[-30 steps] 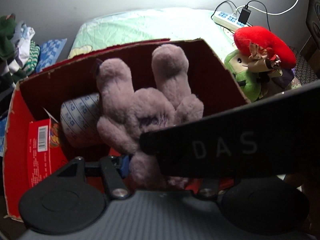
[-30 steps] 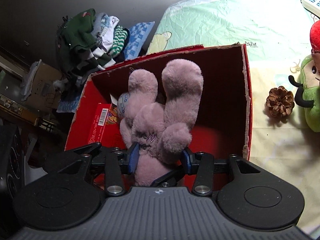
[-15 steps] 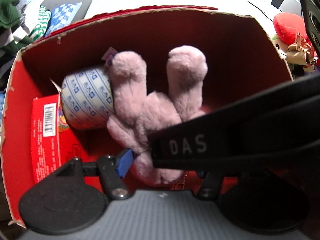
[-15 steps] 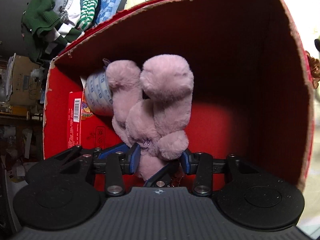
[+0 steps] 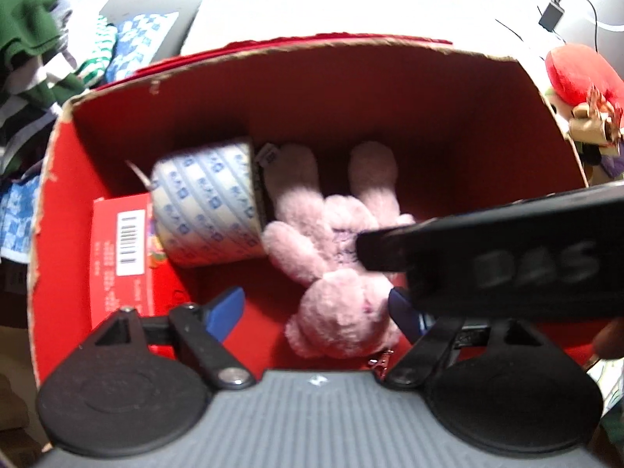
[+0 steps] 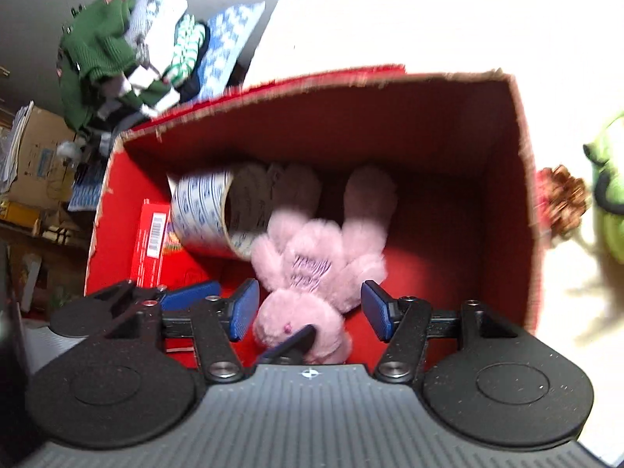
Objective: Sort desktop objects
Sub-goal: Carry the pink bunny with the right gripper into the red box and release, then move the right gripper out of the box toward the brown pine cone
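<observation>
A pink plush rabbit [image 5: 335, 241] lies head toward me on the floor of the red cardboard box [image 5: 312, 48]. My left gripper [image 5: 316, 314] hangs just above it, jaws opening, blue pads apart on either side of the head without pressing. In the right wrist view the rabbit [image 6: 312, 257] lies the same way in the box [image 6: 312, 78], and my right gripper [image 6: 310, 310] is opening too, with a gap at each pad. The right gripper's black body crosses the left wrist view at the right.
Inside the box a blue-printed tape roll [image 5: 206, 206] and a red packet [image 5: 121, 241] lie left of the rabbit. Outside, a clothes pile [image 6: 117, 46] sits at the back left. A pine cone [image 6: 561, 199] and a green plush toy [image 6: 612, 195] lie on the right.
Both grippers were shut on the rabbit over the box. Their jaws have since spread and the rabbit has dropped onto the box floor beside the tape roll.
</observation>
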Motion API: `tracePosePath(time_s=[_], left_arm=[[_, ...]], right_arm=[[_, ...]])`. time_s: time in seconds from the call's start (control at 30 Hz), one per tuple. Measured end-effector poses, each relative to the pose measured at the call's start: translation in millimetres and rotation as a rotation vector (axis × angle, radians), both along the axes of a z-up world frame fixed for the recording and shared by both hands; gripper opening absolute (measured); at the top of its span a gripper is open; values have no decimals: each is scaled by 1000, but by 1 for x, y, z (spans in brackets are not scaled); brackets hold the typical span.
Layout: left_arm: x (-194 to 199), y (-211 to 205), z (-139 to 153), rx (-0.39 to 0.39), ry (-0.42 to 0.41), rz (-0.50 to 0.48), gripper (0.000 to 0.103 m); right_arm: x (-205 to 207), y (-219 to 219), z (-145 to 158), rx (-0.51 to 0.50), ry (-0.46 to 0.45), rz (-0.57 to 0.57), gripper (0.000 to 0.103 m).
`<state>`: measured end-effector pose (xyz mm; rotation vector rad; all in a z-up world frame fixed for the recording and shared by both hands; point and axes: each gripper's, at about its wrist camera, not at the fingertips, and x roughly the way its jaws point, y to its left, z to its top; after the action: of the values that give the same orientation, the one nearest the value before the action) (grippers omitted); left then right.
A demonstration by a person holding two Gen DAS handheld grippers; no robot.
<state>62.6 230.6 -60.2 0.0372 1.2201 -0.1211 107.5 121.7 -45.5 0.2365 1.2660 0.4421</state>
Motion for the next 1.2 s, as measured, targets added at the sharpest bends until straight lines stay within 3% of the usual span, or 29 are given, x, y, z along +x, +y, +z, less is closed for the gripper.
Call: tracePosePath(time_s=[0.17, 0.27, 0.5, 0.83, 1.2], left_arm=[[-13, 3, 25, 10, -110, 21, 79], [-21, -1, 43, 23, -185, 32, 90], [-6, -9, 78, 50, -270, 62, 92], [-20, -55, 83, 43, -302, 10, 95], [-40, -154, 85, 5, -362, -113, 97]], right_arm=[[-7, -4, 15, -8, -93, -30, 59], [-12, 2, 26, -26, -170, -52, 60], [-34, -18, 62, -76, -341, -88, 68], [-56, -80, 62, -43, -334, -201, 69], [-77, -162, 54, -29, -326, -292, 69]])
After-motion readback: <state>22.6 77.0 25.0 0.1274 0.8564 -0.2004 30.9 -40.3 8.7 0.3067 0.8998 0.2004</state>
